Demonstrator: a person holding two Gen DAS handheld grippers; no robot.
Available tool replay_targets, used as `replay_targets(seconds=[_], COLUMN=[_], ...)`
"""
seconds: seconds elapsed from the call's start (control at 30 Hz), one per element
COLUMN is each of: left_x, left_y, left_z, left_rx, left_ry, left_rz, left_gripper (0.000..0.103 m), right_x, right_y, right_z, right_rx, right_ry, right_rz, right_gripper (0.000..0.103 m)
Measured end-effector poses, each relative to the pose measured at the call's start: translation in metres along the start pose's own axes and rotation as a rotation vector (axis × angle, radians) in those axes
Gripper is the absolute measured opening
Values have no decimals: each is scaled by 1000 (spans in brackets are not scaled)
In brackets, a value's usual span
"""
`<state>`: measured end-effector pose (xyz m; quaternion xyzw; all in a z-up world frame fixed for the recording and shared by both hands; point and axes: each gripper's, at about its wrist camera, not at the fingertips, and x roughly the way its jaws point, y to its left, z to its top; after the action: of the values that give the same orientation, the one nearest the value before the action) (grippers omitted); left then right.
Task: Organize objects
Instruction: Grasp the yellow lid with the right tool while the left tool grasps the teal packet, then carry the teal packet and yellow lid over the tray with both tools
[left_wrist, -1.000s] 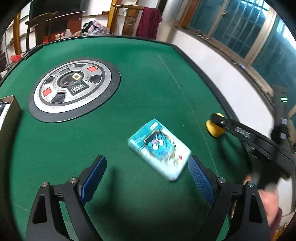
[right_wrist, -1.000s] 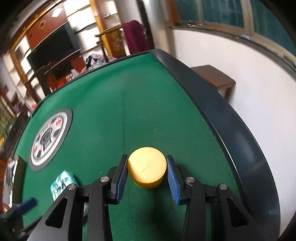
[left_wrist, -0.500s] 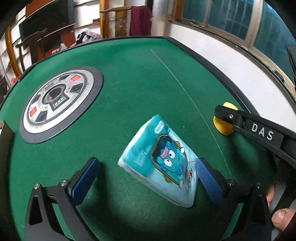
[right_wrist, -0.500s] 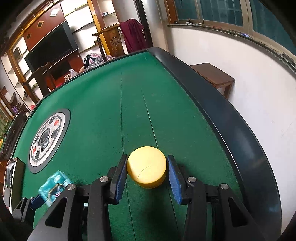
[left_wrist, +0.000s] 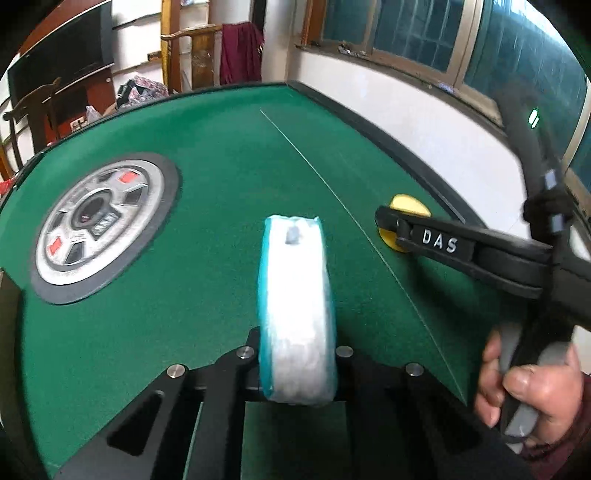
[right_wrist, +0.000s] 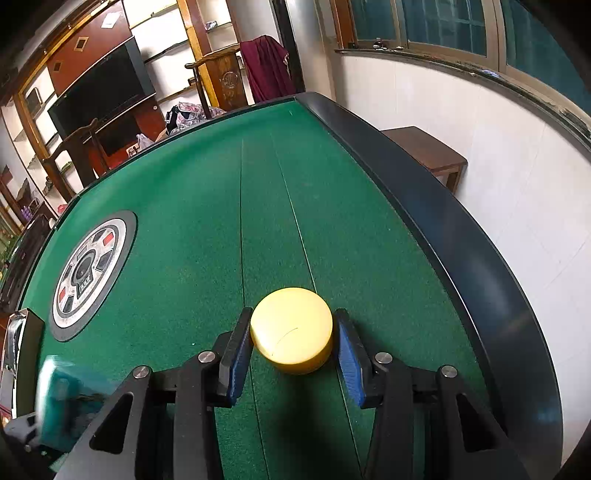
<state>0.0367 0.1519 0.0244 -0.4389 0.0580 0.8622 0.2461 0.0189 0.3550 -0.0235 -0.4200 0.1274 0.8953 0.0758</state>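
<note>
While your left gripper (left_wrist: 297, 354) looks down the green felt surface (left_wrist: 229, 192), its fingers are pinching the tissue pack (left_wrist: 295, 314) edge-on, so you only see the white side with teal trim sticking up out of the frame. The pads themselves are hidden behind the pack, and it looks lifted clear of the felt, though I can't say for sure.

Far left on the surface sits the round grey control panel (left_wrist: 98, 221) with its red buttons, inside a dark ring, well apart from everything you're handling. In the right wrist view there's a dark box edge (right_wrist: 22, 332) at the far left rim too, blurry, can't tell what's in it.

Moving right, past the pack, the yellow puck (right_wrist: 291, 328) sits flat on the felt near the dark raised rim (right_wrist: 461, 236) of the surface. Your right gripper (right_wrist: 291, 350) has its blue fingers (right_wrist: 238, 354) around it, one on each side; the left one touches the puck's side, the right one is right up against it or just shy, hard to call. From the left camera you can see your right hand (left_wrist: 532, 391) wrapped round that gripper's handle at the far right.
</note>
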Motion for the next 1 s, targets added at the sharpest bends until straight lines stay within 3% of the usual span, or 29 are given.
replay_targets(seconds=[0.4, 0.67, 0.9, 1.0], left_x=[-75, -126, -179, -198], left_y=[60, 107, 177, 208], left_z=[-13, -43, -77, -93], left_rx=[-146, -226, -342, -388], left_ry=[-119, -185, -240, -251], left_rz=[-4, 35, 140, 207], left_gripper=[11, 11, 11, 11], right_x=[-4, -18, -13, -21], right_y=[0, -8, 12, 38], right_z=[1, 3, -1, -9], right_rx=[10, 66, 20, -14], right_ry=[-36, -95, -66, -43], right_rz=[52, 187, 151, 195], right_gripper=[44, 44, 44, 44])
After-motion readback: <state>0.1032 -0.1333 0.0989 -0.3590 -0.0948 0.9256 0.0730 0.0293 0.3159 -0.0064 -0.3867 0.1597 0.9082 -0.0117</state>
